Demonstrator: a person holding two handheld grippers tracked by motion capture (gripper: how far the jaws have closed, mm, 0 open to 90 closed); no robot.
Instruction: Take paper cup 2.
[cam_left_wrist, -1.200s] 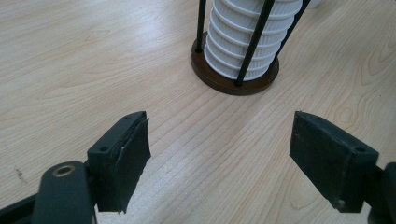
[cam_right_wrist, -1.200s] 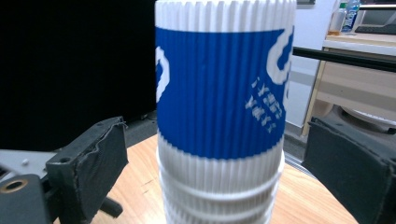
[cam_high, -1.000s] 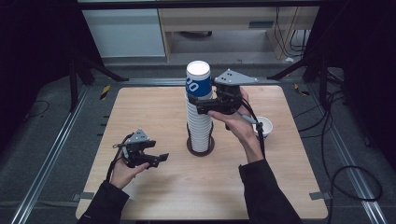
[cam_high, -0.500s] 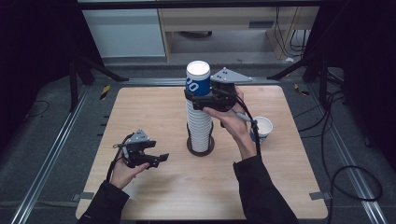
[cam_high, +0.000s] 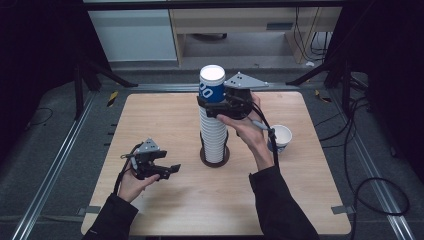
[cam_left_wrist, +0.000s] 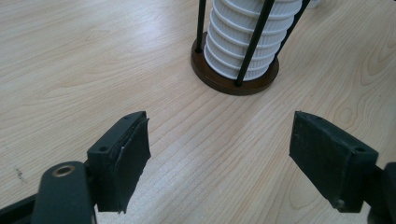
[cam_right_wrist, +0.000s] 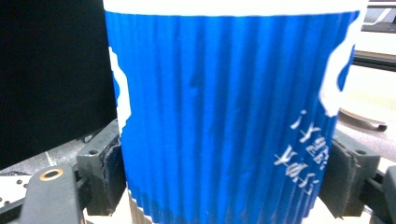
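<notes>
Right gripper (cam_high: 216, 102) moved left across upper centre of the high view, from just right of the blue cup (cam_high: 212, 85) onto it; jaws now sit against both sides of the cup, top of the cup stack (cam_high: 214, 135). The hand (cam_high: 248, 131) followed, further over the stack than a second ago.

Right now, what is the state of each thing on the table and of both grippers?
Blue cup: upright, top of the stack, gripped on both sides.
Cup stack: upright in its rack.
White cup: upright, alone, apart from the stack.
Right gripper: shut on the blue cup.
Left gripper: jaws open, holding nothing.
</notes>
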